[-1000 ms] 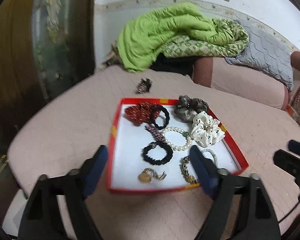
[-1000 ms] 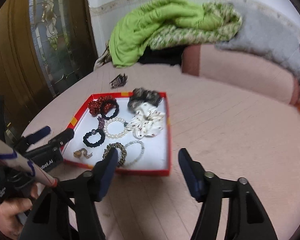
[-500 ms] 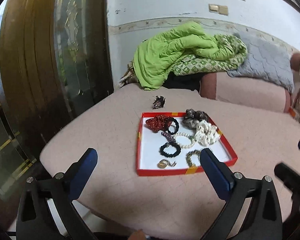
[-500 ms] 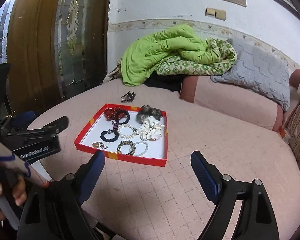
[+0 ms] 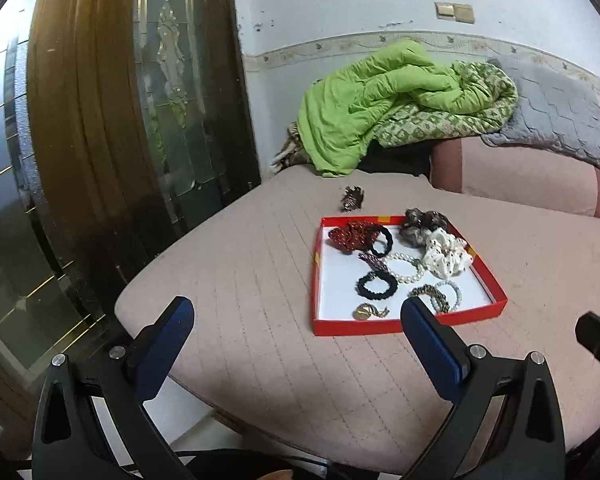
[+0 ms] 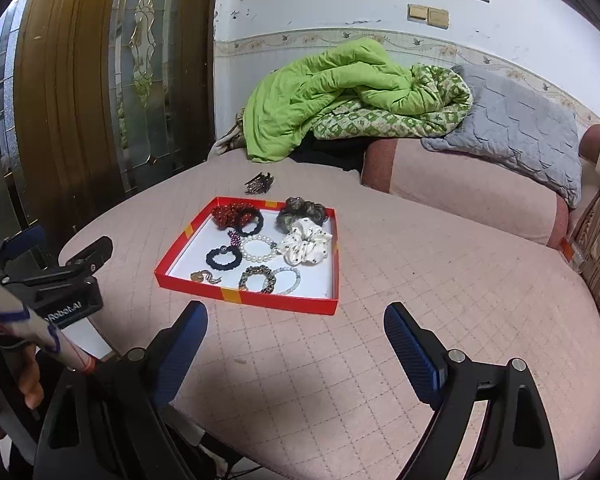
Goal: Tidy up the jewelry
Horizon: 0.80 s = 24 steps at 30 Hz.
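Tray (image 6: 287, 306), red rim: scrunchies, bead bracelets inside. L tongs (image 5: 296, 320), R tongs (image 6: 296, 322) spread wide, nothing held.

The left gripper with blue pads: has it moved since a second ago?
Yes. The left gripper has pulled back and leftward from the red cardboard tray, which now looks smaller and off to its right.

From where I hold both grippers, bare pink bedspread (image 6: 400, 272) lies open between me and the red tray (image 6: 260, 298). The tray's low rim fences the crowded pieces inside. A hair claw (image 6: 259, 183) sits just beyond its far edge. Piled green blanket (image 6: 320, 92) and bolster (image 6: 468, 190) block the back; the door (image 5: 100, 120) closes the left.
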Motion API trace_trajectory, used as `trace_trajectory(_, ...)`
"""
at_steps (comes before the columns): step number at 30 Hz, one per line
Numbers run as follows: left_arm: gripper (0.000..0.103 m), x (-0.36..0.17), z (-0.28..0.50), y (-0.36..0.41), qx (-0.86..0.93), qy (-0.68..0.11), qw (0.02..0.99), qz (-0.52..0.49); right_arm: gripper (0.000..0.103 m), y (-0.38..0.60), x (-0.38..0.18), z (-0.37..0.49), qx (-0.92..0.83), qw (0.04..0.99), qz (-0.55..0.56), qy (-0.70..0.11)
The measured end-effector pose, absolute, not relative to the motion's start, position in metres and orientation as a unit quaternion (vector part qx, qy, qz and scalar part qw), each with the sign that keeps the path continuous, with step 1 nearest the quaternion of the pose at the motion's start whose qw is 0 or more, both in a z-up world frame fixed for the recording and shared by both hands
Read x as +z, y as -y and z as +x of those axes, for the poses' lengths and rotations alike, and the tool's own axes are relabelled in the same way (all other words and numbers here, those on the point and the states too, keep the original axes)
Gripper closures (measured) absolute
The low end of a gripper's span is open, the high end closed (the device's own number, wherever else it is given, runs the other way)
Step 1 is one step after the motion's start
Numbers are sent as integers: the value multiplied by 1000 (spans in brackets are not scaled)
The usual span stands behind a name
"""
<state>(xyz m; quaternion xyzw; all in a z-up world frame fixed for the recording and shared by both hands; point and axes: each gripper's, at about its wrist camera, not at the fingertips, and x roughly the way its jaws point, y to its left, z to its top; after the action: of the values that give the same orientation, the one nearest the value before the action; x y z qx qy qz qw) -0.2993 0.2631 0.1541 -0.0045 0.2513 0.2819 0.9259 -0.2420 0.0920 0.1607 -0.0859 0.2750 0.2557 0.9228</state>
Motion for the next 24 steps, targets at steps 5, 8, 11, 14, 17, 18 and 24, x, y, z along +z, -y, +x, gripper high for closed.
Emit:
trace_trajectory(5,0,138,-296,-274,272,-269,923,-42,10,-97,155,-242,255,920,-93,-281)
trace_trajectory(8,0,129,-294,-278,282,-273,919,-41,10,-98,151,-239,254,919,-91,-288)
trace_trajectory(11,0,120,-292,-281,288,-278,916,-34,10,-99,149,-236,253,918,-91,-293)
trace_trajectory(14,0,116,-289,-285,282,-289,914,-46,10,-102,146,-235,253,916,-93,-296)
trace_trajectory(17,0,113,-286,-289,283,-294,911,-52,10,-103,142,-233,254,914,-96,-301)
trace_trajectory(18,0,113,-286,-290,281,-295,911,-55,10,-104,141,-232,254,914,-97,-303)
trace_trajectory(24,0,113,-288,-292,280,-292,912,-63,10,-104,136,-227,251,912,-95,-310)
